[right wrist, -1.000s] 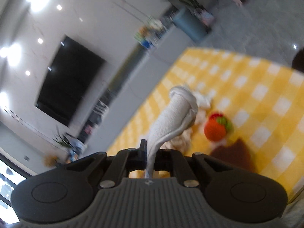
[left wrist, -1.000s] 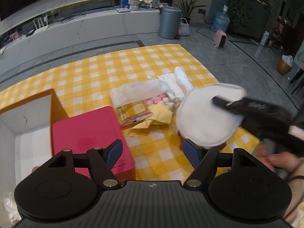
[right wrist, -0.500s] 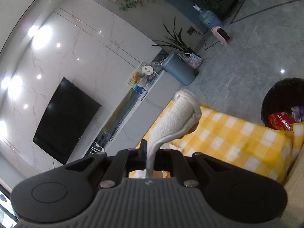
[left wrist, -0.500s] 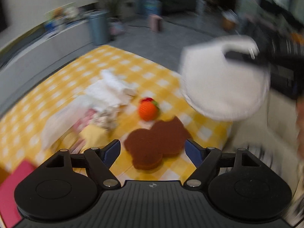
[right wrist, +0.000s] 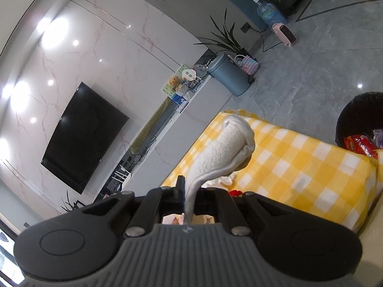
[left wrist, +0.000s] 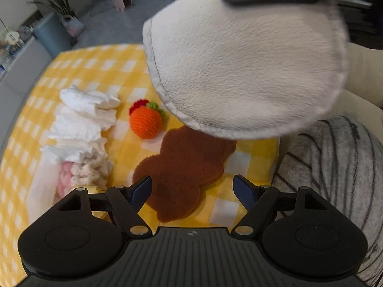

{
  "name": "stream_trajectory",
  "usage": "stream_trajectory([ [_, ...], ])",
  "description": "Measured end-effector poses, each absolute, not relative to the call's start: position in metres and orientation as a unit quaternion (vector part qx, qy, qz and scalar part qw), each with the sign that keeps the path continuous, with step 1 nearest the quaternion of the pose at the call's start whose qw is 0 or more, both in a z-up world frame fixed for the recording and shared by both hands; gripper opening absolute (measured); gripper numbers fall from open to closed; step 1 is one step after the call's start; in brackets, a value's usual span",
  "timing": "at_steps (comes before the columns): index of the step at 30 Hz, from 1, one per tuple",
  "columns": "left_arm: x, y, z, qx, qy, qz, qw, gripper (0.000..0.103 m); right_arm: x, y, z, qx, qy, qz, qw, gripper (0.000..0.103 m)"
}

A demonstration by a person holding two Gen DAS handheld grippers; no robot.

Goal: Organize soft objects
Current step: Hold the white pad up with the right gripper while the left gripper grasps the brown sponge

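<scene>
Now, right claw (right wrist: pixel 189 198) clamped tight on the rim of the round white plush pad (left wrist: pixel 246 64), pad seen edge-on from the right wrist and hanging broad and flat in the left wrist view. Lifted well clear of the bench (left wrist: pixel 100 69) compared with a second ago, when it hung low beside the red box; carried out past the bench's near corner, over toward the grey striped cushion (left wrist: pixel 335 167). Red box gone from the left view altogether, so the pad looks headed somewhere other than that box, or the left side has simply swung round.

Left claw (left wrist: pixel 192 190) spread wide, nothing between the blue pads, hovering low just above the brown felt bear shape (left wrist: pixel 182 167). Half a second back already lined up over it; closer in now. Probably the next pick.

Further out: orange crocheted fruit (left wrist: pixel 146 122) just beside the bear's upper edge, apart from it. Crumpled white cloths (left wrist: pixel 83 117) piled to its left, pink-and-cream fluffy bits (left wrist: pixel 79 174) below them. All still loose on the yellow check cloth, so plenty of sorting left.
</scene>
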State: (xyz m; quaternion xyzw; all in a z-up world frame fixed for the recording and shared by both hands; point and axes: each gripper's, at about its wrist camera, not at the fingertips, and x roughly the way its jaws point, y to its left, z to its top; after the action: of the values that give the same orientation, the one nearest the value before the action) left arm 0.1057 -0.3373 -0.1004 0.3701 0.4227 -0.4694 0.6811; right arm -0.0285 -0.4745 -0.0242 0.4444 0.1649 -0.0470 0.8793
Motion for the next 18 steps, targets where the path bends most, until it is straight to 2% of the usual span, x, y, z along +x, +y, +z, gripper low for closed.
stream_trajectory([
  [5,0.117,-0.346,-0.116,0.381,0.428,-0.459,0.679,0.091,-0.027,-0.477,-0.025,0.446,0.166,-0.046,0.878,0.003],
  [9,0.119,-0.350,-0.120,0.379,0.416,-0.466,0.683,0.100,-0.028,-0.475,-0.025,0.447,0.171,-0.048,0.877,0.003],
  [12,0.114,-0.351,-0.127,0.394,0.384,-0.466,0.693,0.103,-0.028,-0.474,-0.025,0.446,0.174,-0.046,0.877,0.003],
  [16,0.095,-0.351,-0.141,0.467,0.295,-0.460,0.695,0.103,-0.028,-0.474,-0.023,0.444,0.174,-0.042,0.878,0.003],
  [18,0.095,-0.350,-0.142,0.456,0.295,-0.463,0.700,0.103,-0.028,-0.473,-0.024,0.444,0.174,-0.041,0.878,0.003],
])
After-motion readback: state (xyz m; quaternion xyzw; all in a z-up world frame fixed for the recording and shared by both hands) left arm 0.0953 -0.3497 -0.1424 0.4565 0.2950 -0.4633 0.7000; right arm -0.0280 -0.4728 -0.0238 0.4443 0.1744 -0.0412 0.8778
